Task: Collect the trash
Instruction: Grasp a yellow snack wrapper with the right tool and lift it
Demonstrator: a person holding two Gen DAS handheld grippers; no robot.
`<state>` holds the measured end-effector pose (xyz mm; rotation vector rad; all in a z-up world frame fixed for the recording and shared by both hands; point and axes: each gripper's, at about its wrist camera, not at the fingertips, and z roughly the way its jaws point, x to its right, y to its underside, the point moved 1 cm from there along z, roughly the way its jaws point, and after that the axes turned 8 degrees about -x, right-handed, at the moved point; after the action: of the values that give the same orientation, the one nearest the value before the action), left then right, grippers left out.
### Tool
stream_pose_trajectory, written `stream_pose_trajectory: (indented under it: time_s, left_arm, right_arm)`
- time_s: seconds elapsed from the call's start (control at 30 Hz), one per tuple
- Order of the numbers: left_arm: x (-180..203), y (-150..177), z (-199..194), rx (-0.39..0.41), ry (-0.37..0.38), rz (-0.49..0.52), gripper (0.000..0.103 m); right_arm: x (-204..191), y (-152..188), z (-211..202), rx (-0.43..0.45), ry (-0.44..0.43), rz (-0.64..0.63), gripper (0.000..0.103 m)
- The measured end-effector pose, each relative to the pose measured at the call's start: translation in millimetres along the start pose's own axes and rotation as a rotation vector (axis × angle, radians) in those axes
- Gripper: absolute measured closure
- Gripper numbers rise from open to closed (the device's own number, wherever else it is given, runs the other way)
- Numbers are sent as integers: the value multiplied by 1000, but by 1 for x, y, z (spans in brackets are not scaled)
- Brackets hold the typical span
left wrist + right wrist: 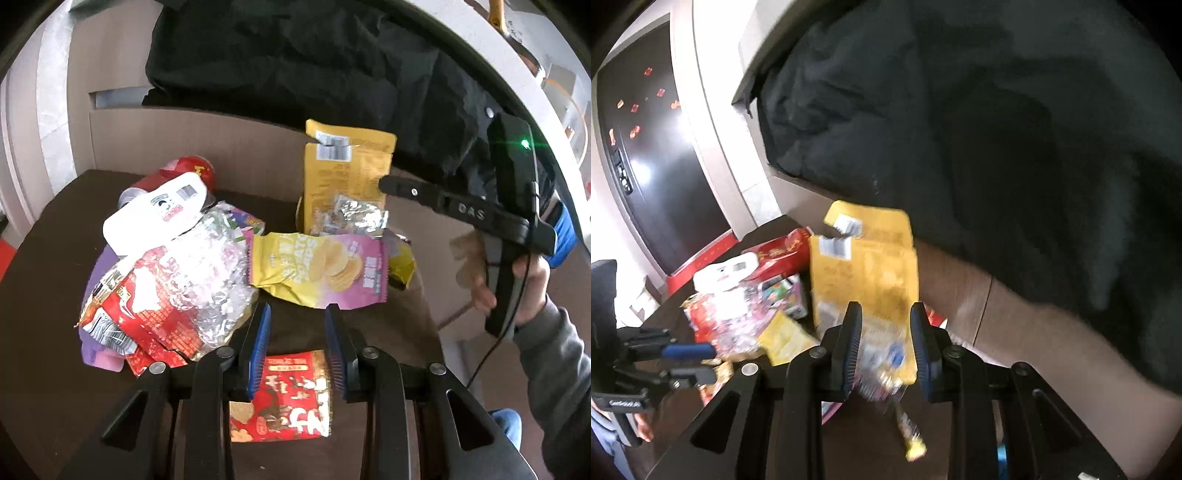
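Snack trash is heaped on a dark round table (44,332): a red bag (140,306), crumpled clear plastic (214,273), a white wrapper (159,214), a yellow-pink chip bag (321,269) and an upright yellow pouch (347,173). My left gripper (297,314) hovers open near the heap. A small red packet (280,395) lies flat under its fingers, not pinched. My right gripper (884,314) points at the yellow pouch (864,266) with its jaws apart. Crumpled foil (882,369) shows blurred between the fingers, and no pad visibly presses on it. From the left wrist view, the right gripper (384,182) reaches in from the right.
A black garment (295,62) lies on beige furniture behind the table. A red can (192,168) stands at the back of the heap. A person's hand and grey sleeve (546,339) hold the right gripper. A small yellow wrapper (912,443) shows blurred below the right fingers.
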<state>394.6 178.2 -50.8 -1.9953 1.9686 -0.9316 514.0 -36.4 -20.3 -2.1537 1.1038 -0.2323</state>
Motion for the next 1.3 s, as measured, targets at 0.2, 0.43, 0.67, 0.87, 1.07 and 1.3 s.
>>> stream_pose_trajectory:
  time_s: [0.2, 0.43, 0.67, 0.87, 1.07, 1.3]
  left_arm:
    - [-11, 6, 3, -11, 14, -47, 71]
    - [-15, 20, -9, -6, -3, -63, 71]
    - [-19, 42, -38, 25, -35, -99, 71]
    - [-18, 59, -53, 23, -30, -108, 71]
    - [-10, 73, -67, 36, -4, -101, 71]
    - [-10, 95, -78, 22, -14, -90, 71]
  right_arm:
    - [12, -6, 27, -36, -18, 22, 76]
    - [-47, 19, 16, -67, -126, -79, 99]
    - [-104, 8, -26, -34, -148, -127, 101]
    - [-116, -9, -66, 18, -155, -101, 101]
    - [-123, 11, -72, -12, -125, -86, 101]
    - [-126, 75, -65, -126, -218, -21, 96]
